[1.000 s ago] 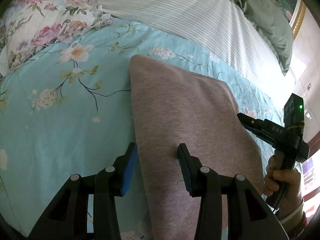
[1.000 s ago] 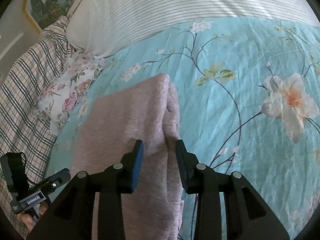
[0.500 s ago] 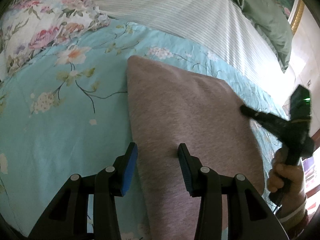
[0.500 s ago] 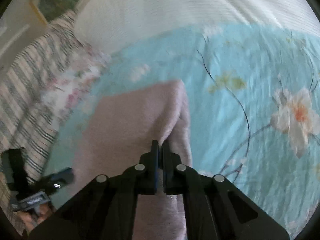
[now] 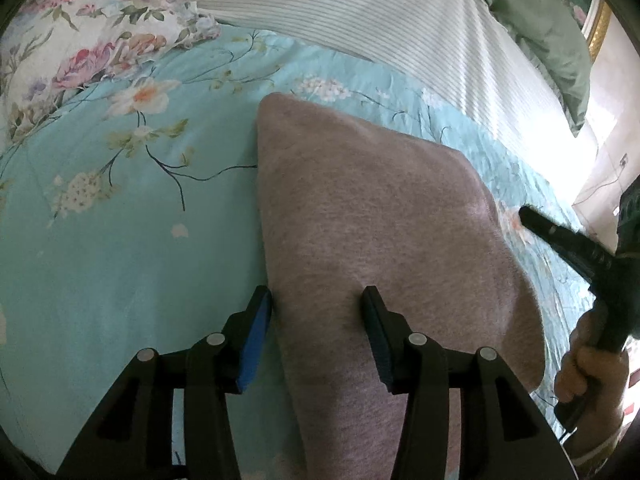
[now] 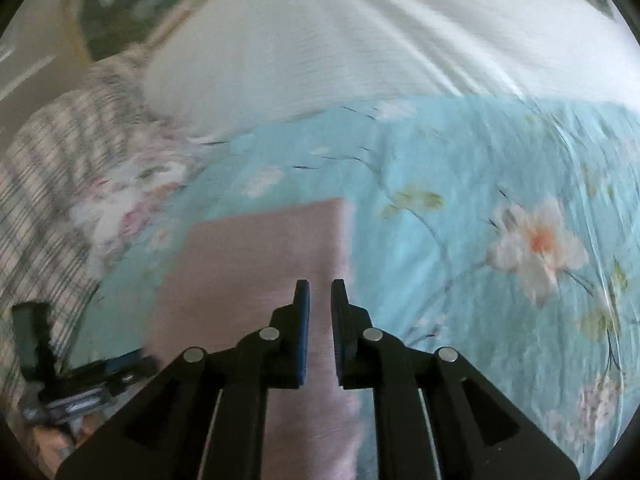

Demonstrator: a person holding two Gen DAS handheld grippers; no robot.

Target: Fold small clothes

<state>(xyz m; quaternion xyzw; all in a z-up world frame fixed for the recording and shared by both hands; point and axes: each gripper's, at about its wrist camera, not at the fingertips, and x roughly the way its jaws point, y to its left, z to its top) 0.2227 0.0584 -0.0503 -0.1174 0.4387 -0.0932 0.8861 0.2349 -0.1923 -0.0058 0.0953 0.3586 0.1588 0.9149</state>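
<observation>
Left claw (image 5: pixel 316 312) wide apart over pink garment (image 5: pixel 380 220); right claw (image 6: pixel 319 300) narrowly apart, gripping nothing.

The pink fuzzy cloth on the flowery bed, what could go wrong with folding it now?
The right gripper has a narrow gap over the folded pink fleece garment, so the fold may spring back if it is letting go. The left gripper, wide open at the garment's left edge, could snag the turquoise floral bedspread too.
</observation>
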